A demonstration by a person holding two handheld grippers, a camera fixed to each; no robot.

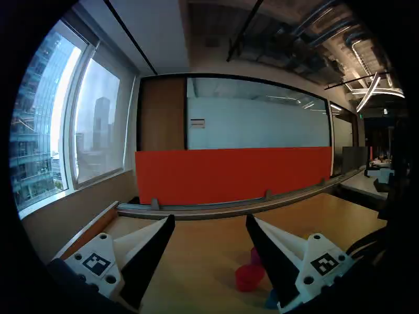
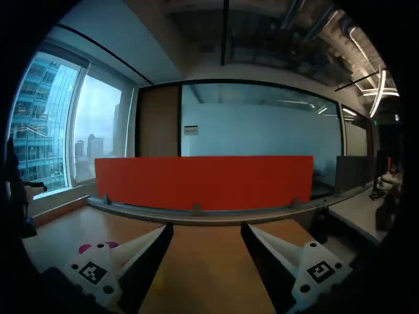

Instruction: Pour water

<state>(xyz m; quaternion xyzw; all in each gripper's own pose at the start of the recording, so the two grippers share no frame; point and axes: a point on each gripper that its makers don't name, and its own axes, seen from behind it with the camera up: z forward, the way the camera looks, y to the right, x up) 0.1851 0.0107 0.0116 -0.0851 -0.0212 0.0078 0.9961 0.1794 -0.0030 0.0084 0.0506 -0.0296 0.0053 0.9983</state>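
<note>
The reaching step is judged to be in hand, since nothing is gripped. The left gripper (image 1: 209, 217) is held above the light wooden desk (image 1: 209, 261), on the near side of the long orange-red divider panel (image 1: 233, 175). Its white fingers are spread wide, with nothing between them. The right gripper (image 2: 206, 226) is likewise held on the near side of that panel, its fingers spread apart and empty.

The task's vessels are seen in the left gripper view. A small red plastic cup (image 1: 250, 276) stands on the desk well short of the panel, just beside the inner edge of one finger. A smaller magenta cup-like piece (image 1: 255, 255) is set just behind it, toward the panel. A blue piece (image 1: 271, 301) is partly hidden by that finger, on the side away from the panel. What is held in any of them cannot be told, and no water can be made out. In the right gripper view, two magenta rounded shapes (image 2: 84, 248) are glimpsed over one finger, short of the panel; their kind cannot be told.

The next move is judged to call for a descent toward the red cup, so that it is taken upright between the fingers. A receiving vessel must also be picked out.
</note>
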